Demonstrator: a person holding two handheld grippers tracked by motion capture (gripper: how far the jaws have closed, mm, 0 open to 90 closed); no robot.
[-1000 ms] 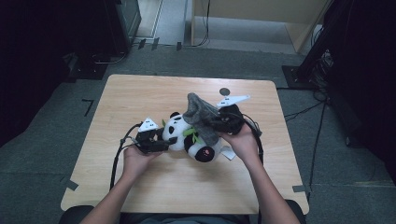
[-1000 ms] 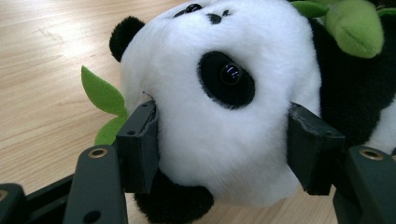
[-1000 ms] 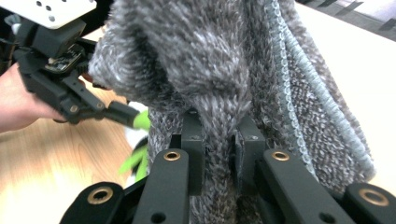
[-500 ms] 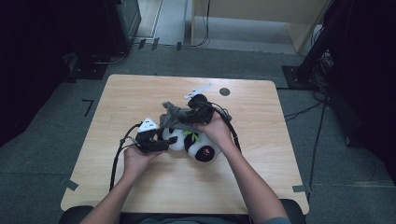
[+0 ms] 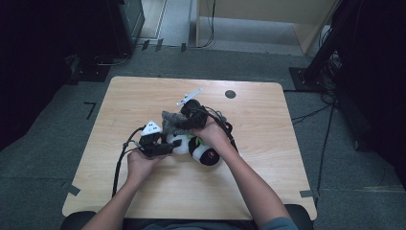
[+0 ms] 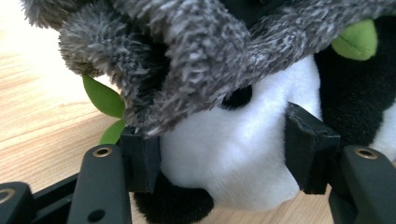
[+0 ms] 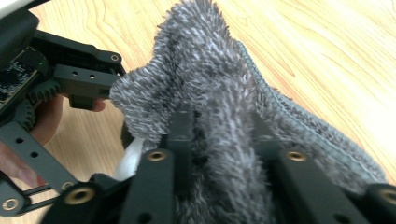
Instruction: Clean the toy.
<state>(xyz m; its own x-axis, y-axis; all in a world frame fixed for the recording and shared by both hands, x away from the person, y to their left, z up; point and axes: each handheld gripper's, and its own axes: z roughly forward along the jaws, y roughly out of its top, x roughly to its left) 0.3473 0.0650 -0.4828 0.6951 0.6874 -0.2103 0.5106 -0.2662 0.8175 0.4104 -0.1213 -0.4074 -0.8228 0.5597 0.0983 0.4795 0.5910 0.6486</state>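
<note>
A black-and-white panda plush (image 5: pixel 205 151) with green leaves (image 6: pixel 103 97) lies on the wooden table (image 5: pixel 268 167). My left gripper (image 5: pixel 160 145) is shut on its white head (image 6: pixel 224 154), one pad (image 6: pixel 140 161) on each side. A grey fuzzy cloth piece (image 5: pixel 172 122) with a ribbed edge hangs over the panda's head (image 6: pixel 187 56). My right gripper (image 5: pixel 190 116) is shut on this grey cloth (image 7: pixel 224 135) and holds it just above the head. In the right gripper view the left gripper (image 7: pixel 70 79) sits close by at the left.
A small black disc (image 5: pixel 230 94) is set in the table near its far edge. Cables (image 5: pixel 119 163) trail from both grippers toward the person. Dark equipment (image 5: pixel 124 19) and a wooden cabinet (image 5: pixel 268 19) stand on the floor beyond the table.
My right gripper has carried the grey cloth leftward from over the panda's body to over its head. The left gripper has stayed on the panda's head.
</note>
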